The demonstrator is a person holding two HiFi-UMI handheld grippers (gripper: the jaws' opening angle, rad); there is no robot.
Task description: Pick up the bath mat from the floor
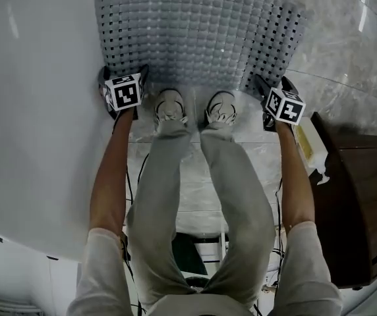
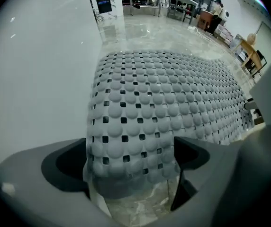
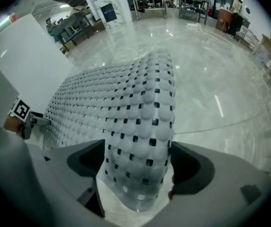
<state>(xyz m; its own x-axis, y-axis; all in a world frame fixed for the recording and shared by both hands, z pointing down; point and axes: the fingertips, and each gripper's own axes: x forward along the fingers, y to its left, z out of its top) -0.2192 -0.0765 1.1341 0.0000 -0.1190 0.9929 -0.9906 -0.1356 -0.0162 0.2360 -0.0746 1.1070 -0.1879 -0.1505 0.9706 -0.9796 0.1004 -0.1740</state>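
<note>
The grey bath mat (image 1: 195, 31), studded with round bumps and square holes, lies on the marble floor ahead of the person's shoes (image 1: 170, 107). Its right side humps up. My left gripper (image 1: 124, 72) points down at the mat's near left corner, my right gripper (image 1: 273, 83) at the near right corner. In the left gripper view the mat (image 2: 164, 93) fills the gap of the left gripper (image 2: 130, 162), whose jaws stand wide beside it. In the right gripper view a raised fold of the mat (image 3: 126, 103) sits inside the right gripper (image 3: 135, 167), jaws wide as well.
A white curved tub wall (image 1: 30, 110) runs close along the mat's left side. A dark wooden cabinet (image 1: 360, 196) stands at the right. The person's legs fill the middle. Glossy floor (image 3: 211, 60) stretches beyond the mat, with desks far off.
</note>
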